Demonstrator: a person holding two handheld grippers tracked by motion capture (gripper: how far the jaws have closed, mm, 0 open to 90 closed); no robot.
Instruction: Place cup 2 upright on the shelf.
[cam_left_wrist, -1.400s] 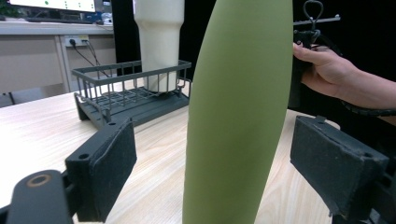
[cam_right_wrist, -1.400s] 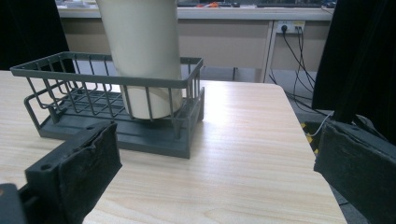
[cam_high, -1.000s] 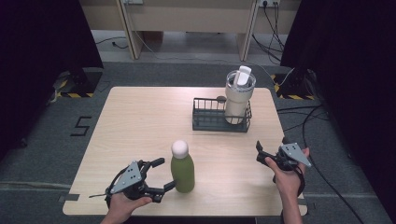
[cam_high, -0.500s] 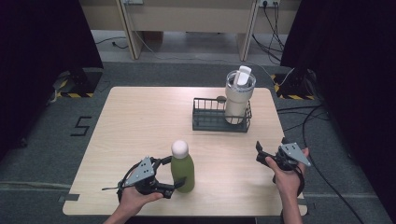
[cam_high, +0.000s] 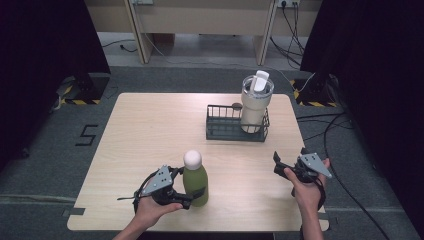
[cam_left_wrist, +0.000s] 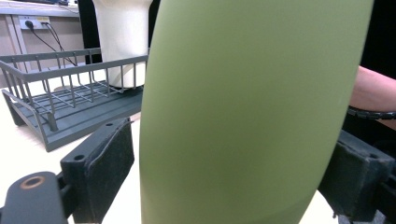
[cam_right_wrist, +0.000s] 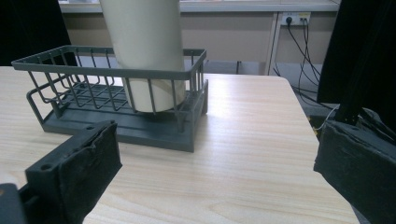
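Observation:
A green bottle (cam_high: 196, 184) with a white round cap stands upright near the table's front edge. My left gripper (cam_high: 189, 184) is open with its jaws on either side of the bottle's lower body. In the left gripper view the bottle (cam_left_wrist: 243, 112) takes up the whole gap between the jaws of that gripper (cam_left_wrist: 233, 177), close to both pads. My right gripper (cam_high: 278, 165) is held open at the front right, above the table, with nothing between its jaws. In the right gripper view it (cam_right_wrist: 217, 172) faces the wire basket (cam_right_wrist: 154, 133).
A dark wire basket (cam_high: 225, 132) sits at the back right of the wooden table (cam_high: 150, 130). A tall white lidded tumbler (cam_high: 255, 107) stands in its right end. Black curtains and cables surround the table.
My left gripper has moved right from beside the bottle, so that its jaws now straddle the bottle's body. The right gripper and the bottle have stayed put.

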